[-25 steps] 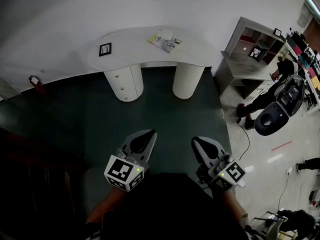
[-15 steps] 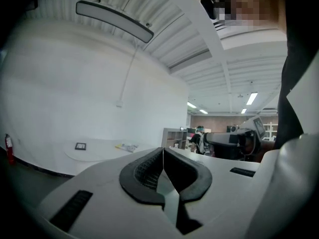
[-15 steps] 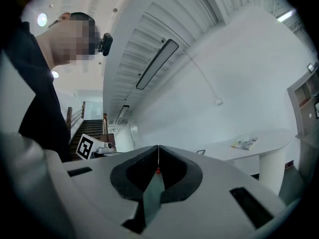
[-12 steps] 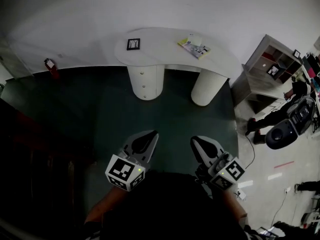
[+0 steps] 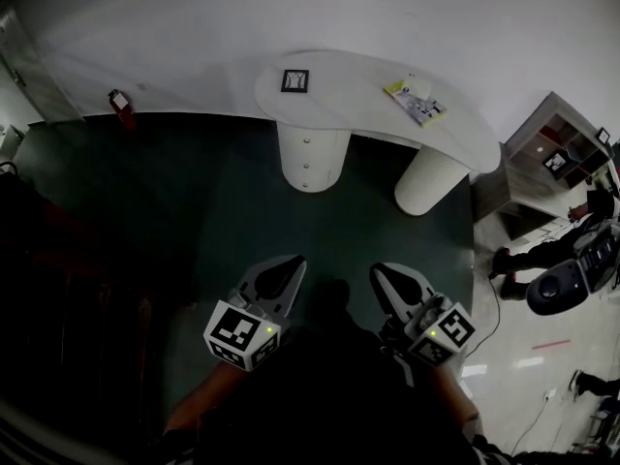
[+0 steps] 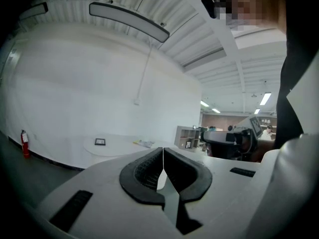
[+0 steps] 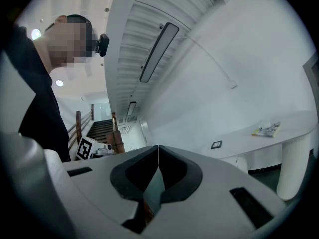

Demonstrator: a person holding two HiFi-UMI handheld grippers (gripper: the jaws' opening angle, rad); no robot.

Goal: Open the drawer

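A white table [image 5: 358, 95] with a curved top stands against the far wall on two round pedestals. The left pedestal [image 5: 310, 158] holds drawers with small knobs down its front. My left gripper [image 5: 282, 271] and right gripper [image 5: 387, 279] hang side by side over the dark floor, well short of the table. Both are shut, with nothing between the jaws. In the left gripper view the left gripper [image 6: 163, 151] points at the distant table [image 6: 114, 146]. In the right gripper view the right gripper [image 7: 158, 148] has the table [image 7: 284, 126] at its right.
A black-and-white marker tile [image 5: 294, 80] and a booklet [image 5: 417, 100] lie on the tabletop. A red fire extinguisher [image 5: 120, 108] stands by the wall at the left. A grey shelf unit [image 5: 557, 153] and a person with a dark machine [image 5: 572, 269] are at the right. Stairs [image 7: 99, 128] show in the right gripper view.
In the head view the table, shelf unit and fire extinguisher have slid to the right. Both grippers keep their places in the picture and stay shut.
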